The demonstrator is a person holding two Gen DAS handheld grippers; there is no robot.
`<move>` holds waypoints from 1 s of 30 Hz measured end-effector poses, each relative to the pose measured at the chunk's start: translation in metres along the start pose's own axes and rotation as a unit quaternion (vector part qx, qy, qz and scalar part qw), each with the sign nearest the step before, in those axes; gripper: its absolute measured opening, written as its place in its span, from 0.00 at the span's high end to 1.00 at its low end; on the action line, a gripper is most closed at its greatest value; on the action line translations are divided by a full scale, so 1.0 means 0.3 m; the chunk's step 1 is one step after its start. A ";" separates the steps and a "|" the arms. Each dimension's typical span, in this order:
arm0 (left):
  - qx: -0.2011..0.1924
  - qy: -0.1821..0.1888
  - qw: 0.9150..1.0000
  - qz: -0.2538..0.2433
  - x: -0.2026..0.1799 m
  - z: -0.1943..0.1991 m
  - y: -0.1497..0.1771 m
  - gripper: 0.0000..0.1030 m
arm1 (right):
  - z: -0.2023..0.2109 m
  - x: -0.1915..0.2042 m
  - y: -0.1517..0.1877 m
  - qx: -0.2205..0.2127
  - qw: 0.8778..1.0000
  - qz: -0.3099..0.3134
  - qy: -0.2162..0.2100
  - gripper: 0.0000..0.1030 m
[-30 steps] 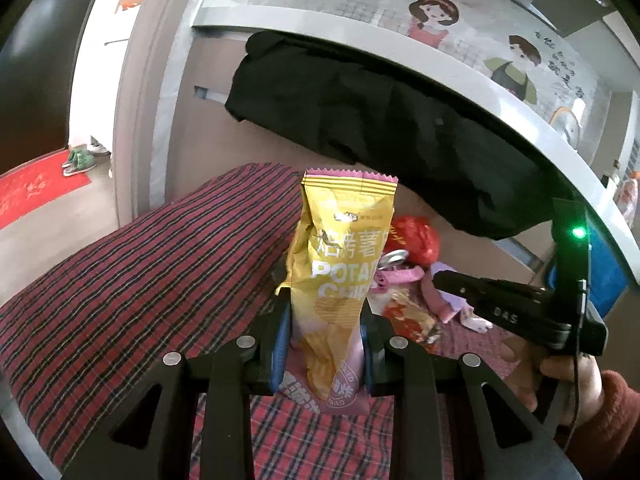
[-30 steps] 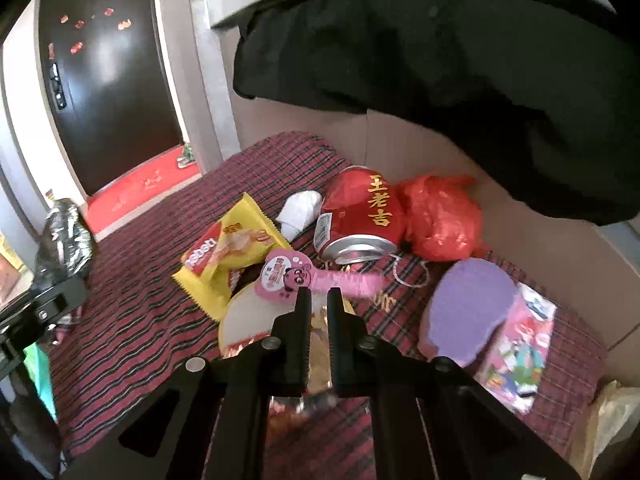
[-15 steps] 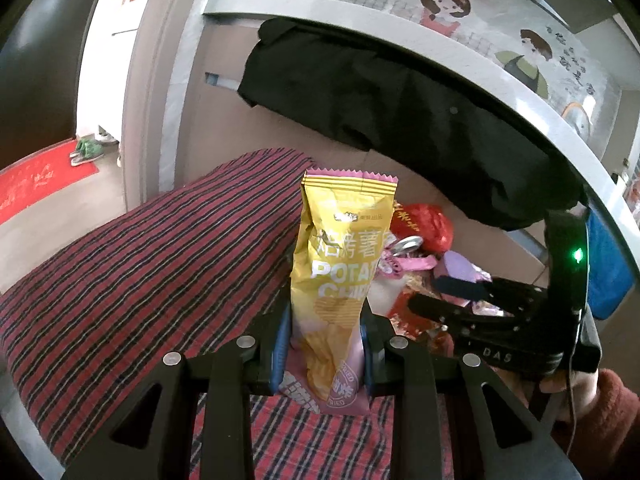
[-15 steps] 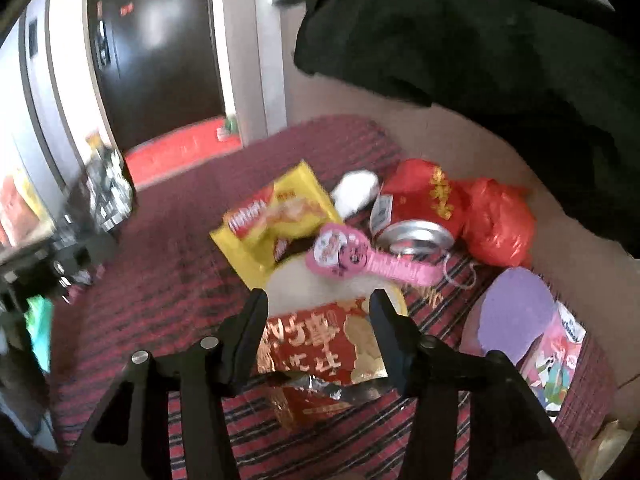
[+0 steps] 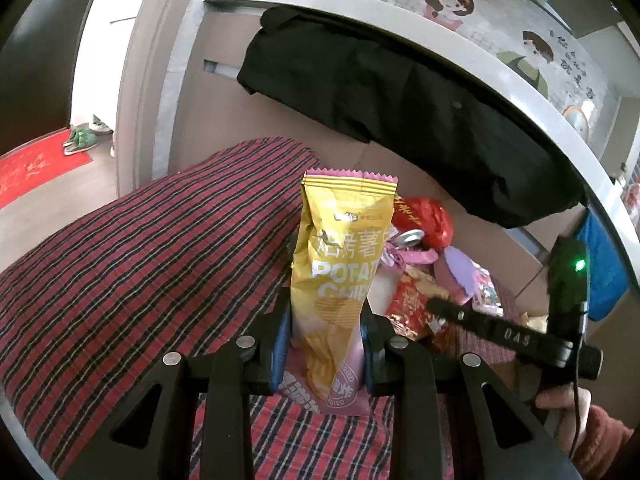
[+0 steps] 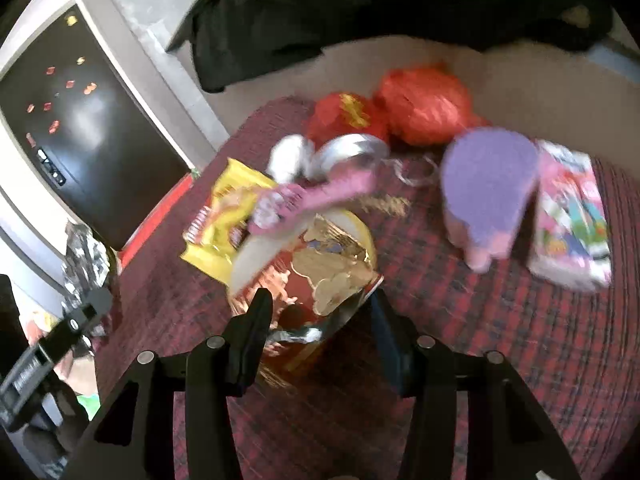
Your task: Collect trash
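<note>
The left tool (image 5: 323, 344) gripped an upright yellow chip bag (image 5: 340, 276) over the plaid bed (image 5: 140, 264); the right tool (image 6: 320, 320), fingers apart, straddled a red-gold wrapper (image 6: 320, 272) amid trash near the bed's far edge.

black coat (image 5: 400, 112) over plaid cover (image 5: 140, 264)

Surface finishes among the litter
Glossy plastic chip bag (image 5: 340, 280); matt woven plaid cloth (image 5: 140, 264); shiny crinkled foil wrapper (image 6: 320, 276); metal can (image 6: 352, 148).
</note>
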State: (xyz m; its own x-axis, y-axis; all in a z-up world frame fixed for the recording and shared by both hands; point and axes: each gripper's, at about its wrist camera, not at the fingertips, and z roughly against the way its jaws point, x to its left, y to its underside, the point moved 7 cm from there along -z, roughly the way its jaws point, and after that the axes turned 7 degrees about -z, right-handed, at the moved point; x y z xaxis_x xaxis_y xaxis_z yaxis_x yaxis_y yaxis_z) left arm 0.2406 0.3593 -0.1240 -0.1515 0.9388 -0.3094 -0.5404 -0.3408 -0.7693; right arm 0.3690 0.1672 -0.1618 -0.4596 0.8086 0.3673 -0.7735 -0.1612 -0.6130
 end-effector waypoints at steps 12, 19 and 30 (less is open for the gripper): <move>0.007 -0.023 1.000 0.009 0.040 -0.024 0.002 0.71 | -0.177 0.140 -0.050 0.028 0.993 0.104 0.039 0.63; 0.012 -0.036 0.999 0.011 0.069 -0.042 0.009 0.71 | -0.256 0.228 -0.056 0.039 0.990 0.124 0.050 0.48; 0.014 -0.034 0.999 0.013 0.057 -0.024 0.004 0.71 | -0.138 0.220 -0.055 0.018 0.979 0.194 0.063 0.87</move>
State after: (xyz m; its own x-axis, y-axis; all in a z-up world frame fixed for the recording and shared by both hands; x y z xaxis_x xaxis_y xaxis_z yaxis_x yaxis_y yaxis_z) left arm 0.2432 0.3746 -0.1342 -0.2211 0.9310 -0.2904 -0.5585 -0.3650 -0.7449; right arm 0.3695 0.2468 -0.1564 -0.6657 0.7459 0.0221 -0.5681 -0.4874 -0.6631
